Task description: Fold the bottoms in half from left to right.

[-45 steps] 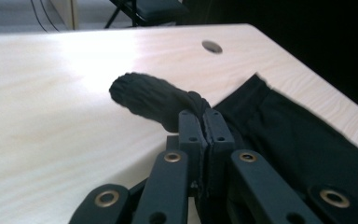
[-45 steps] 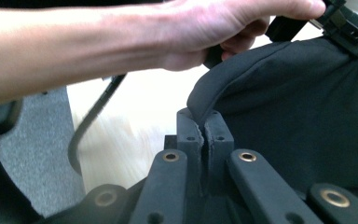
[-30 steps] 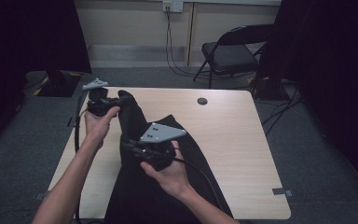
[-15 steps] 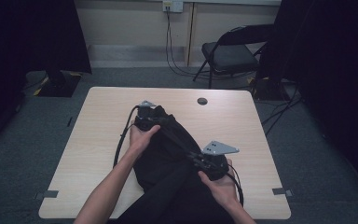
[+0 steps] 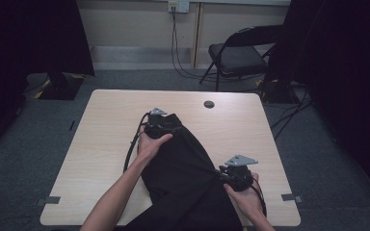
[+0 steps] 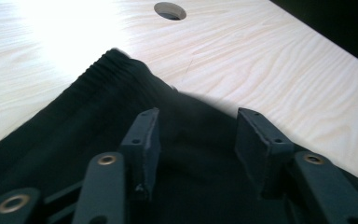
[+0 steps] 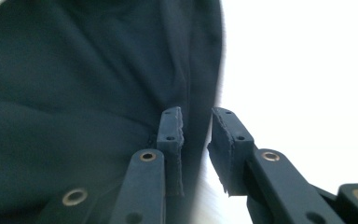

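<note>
A black garment [image 5: 183, 168] lies on the light wood table [image 5: 111, 125] and runs from the middle down over the near edge. My left gripper [image 5: 159, 126] rests on its far end. In the left gripper view this gripper [image 6: 196, 116] is open, jaws wide apart, with the black cloth [image 6: 74, 130] flat under them. My right gripper [image 5: 221, 173] sits at the garment's right edge, where the cloth draws to a point. In the right gripper view it [image 7: 196, 114] is slightly open, and the edge of the cloth [image 7: 74, 93] lies in the gap.
A round cable hole [image 5: 208, 104] sits in the table near the far edge, just beyond the garment [image 6: 169, 10]. A black folding chair [image 5: 236, 53] stands behind the table. Bare wood lies to the left and far right. Dark curtains flank the room.
Both hands have carried the garment from the table's left side to its middle. The left gripper moved right to the centre. The right gripper moved right and nearer the front edge.
</note>
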Motion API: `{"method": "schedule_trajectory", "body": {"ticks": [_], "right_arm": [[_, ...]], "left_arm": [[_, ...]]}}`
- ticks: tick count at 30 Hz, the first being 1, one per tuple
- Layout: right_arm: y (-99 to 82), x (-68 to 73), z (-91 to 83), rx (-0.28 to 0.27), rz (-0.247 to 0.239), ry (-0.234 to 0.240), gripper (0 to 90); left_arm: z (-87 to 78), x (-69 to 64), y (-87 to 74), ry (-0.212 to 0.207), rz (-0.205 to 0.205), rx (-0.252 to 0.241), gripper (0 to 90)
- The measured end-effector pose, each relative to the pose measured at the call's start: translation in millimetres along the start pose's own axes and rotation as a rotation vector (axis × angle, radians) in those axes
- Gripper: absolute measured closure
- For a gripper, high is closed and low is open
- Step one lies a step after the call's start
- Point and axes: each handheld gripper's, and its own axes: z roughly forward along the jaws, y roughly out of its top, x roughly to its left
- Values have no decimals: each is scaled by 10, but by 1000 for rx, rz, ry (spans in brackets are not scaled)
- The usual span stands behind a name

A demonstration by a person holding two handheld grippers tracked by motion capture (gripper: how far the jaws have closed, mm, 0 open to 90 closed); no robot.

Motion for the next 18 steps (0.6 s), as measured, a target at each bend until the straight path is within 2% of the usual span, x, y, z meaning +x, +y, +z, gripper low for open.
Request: {"method": "schedule_trajectory", "body": {"ticks": [1, 3, 4, 5, 6, 7, 8, 9, 10, 11, 12, 13, 14, 15, 17, 18], "right_arm": [[4, -17, -67, -23, 13, 4, 714], [27, 23, -84, -40, 10, 22, 708], [27, 23, -84, -40, 10, 22, 708], [76, 140, -64, -55, -13, 62, 707], [107, 211, -44, -56, -22, 80, 703], [145, 287, -18, -60, -30, 107, 700], [175, 352, 3, -63, -38, 128, 697], [175, 352, 3, -63, -38, 128, 697], [224, 469, 41, -70, -64, 162, 692], [281, 657, 120, -62, -104, 219, 673], [281, 657, 120, -62, -104, 219, 673], [296, 837, 210, -37, -145, 270, 633], [296, 837, 210, -37, -145, 270, 633], [270, 981, 290, -10, -159, 321, 572], [220, 1073, 358, 20, -173, 349, 524], [220, 1073, 358, 20, -173, 349, 524]], "left_arm": [[-117, -1, -44, -3, 21, 2, 478], [-257, -2, -109, 3, 43, 12, 508], [-257, -2, -109, 3, 43, 12, 543], [-322, -2, -142, 1, 46, 11, 550], [-448, -3, -208, -2, 45, 20, 566], [-494, -6, -236, -12, 44, 24, 587], [-494, -6, -236, -12, 44, 24, 598], [-565, -25, -292, -22, 57, 31, 598], [-614, -40, -339, -29, 73, 46, 618], [-695, -64, -439, -36, 83, 56, 626], [-695, -64, -439, -36, 83, 56, 625], [-794, -88, -581, -62, 87, 62, 623], [-794, -88, -581, -62, 87, 62, 614], [-872, -104, -718, -87, 66, 50, 596], [-916, -109, -840, -77, 54, 58, 523], [-916, -109, -840, -77, 54, 58, 499]]}}
